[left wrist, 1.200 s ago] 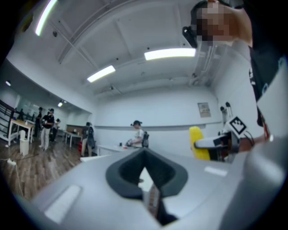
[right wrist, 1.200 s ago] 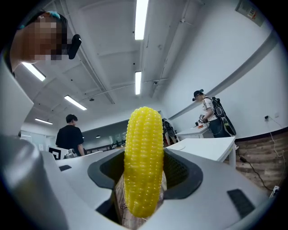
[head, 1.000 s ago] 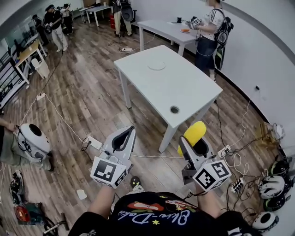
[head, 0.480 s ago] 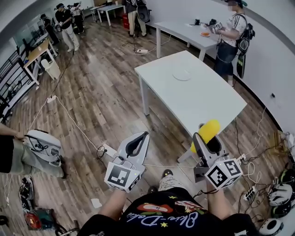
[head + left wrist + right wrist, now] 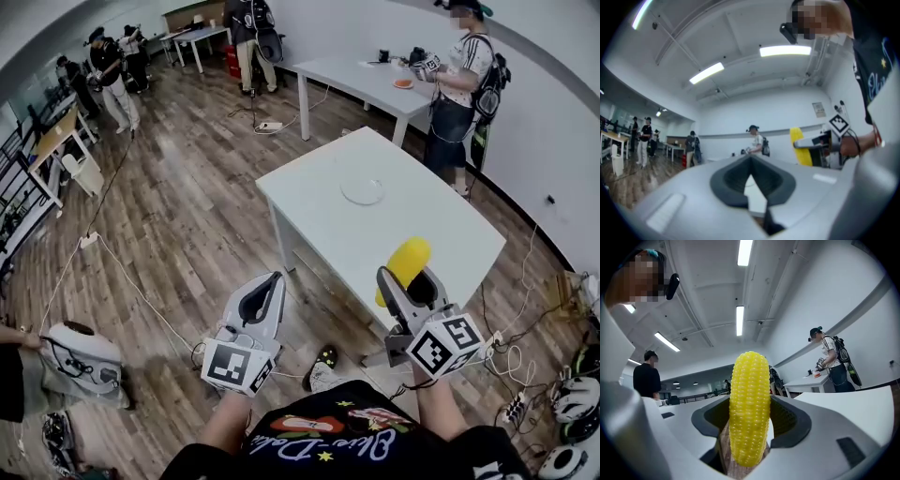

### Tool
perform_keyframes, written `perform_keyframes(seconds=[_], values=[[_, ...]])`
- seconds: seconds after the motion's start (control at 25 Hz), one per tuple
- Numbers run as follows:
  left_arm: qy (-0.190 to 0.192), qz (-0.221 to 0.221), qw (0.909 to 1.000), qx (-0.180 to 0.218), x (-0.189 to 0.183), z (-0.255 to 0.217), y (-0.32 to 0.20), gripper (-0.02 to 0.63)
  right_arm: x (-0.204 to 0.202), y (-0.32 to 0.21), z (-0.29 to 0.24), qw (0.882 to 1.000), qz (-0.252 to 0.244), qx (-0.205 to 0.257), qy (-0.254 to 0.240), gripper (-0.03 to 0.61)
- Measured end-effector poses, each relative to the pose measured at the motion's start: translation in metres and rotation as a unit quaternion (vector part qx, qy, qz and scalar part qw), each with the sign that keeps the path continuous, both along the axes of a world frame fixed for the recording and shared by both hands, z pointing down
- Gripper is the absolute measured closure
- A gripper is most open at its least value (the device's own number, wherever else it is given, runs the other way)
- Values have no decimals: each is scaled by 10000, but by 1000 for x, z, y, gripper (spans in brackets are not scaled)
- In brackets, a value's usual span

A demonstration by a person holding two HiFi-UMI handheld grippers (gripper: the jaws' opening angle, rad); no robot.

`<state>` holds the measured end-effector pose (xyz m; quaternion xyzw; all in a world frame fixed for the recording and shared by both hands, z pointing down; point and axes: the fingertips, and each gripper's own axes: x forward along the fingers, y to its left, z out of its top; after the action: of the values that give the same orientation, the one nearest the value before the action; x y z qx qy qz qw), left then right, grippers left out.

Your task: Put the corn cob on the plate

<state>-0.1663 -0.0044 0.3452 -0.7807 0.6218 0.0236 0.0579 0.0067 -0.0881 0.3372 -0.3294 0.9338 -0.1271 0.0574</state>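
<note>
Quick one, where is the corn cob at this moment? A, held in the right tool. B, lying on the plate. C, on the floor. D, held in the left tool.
A: the right tool has its jaws closed on the corn cob, which sticks out between them, while the plate on the white table has nothing on it.

The right gripper [image 5: 409, 279] clamps a yellow corn cob [image 5: 406, 260], which tilts up over the near edge of the white rectangular table [image 5: 319, 211]. A round white plate [image 5: 363, 191] lies flat near the table's centre, well apart from the cob. The left gripper [image 5: 273, 278], jaws together with nothing between them, is held above the wood-plank floor [image 5: 178, 206], left of the table. A person in a white top [image 5: 457, 84] stands at a second white table [image 5: 347, 70] beyond.
</note>
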Motion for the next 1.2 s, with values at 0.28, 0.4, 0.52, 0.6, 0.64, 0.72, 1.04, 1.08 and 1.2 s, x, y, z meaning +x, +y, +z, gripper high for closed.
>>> perform_keyframes(seconds=[0.28, 0.4, 0.52, 0.6, 0.64, 0.72, 1.04, 1.08, 1.2], values=[[72, -59, 9998, 164, -54, -13, -117, 624, -32, -114, 7, 9997, 124, 1, 191, 318], [145, 84, 9998, 85, -65, -2, -155, 623, -46, -155, 21, 9989, 222, -41, 421, 317], [168, 235, 9996, -54, -75, 5, -198, 623, -64, -201, 44, 9969, 231, -305, 692, 318], [192, 420, 9989, -116, -77, 9, -228, 624, -70, -230, 63, 9930, 266, -527, 1026, 318], [204, 542, 9982, -165, -78, 12, -243, 623, -71, -242, 71, 9903, 304, -622, 1201, 318], [209, 746, 9966, -265, -81, 20, -273, 623, -75, -268, 83, 9853, 395, -740, 1489, 318], [314, 1421, 9878, -549, -86, 38, -376, 624, -95, -373, 150, 9500, 555, -1306, 2781, 318], [282, 1462, 9874, -527, -89, 36, -385, 624, -99, -385, 162, 9430, 524, -1397, 2974, 317], [118, 1545, 9865, -526, -99, 37, -406, 624, -109, -407, 196, 9246, 355, -1778, 3352, 318]])
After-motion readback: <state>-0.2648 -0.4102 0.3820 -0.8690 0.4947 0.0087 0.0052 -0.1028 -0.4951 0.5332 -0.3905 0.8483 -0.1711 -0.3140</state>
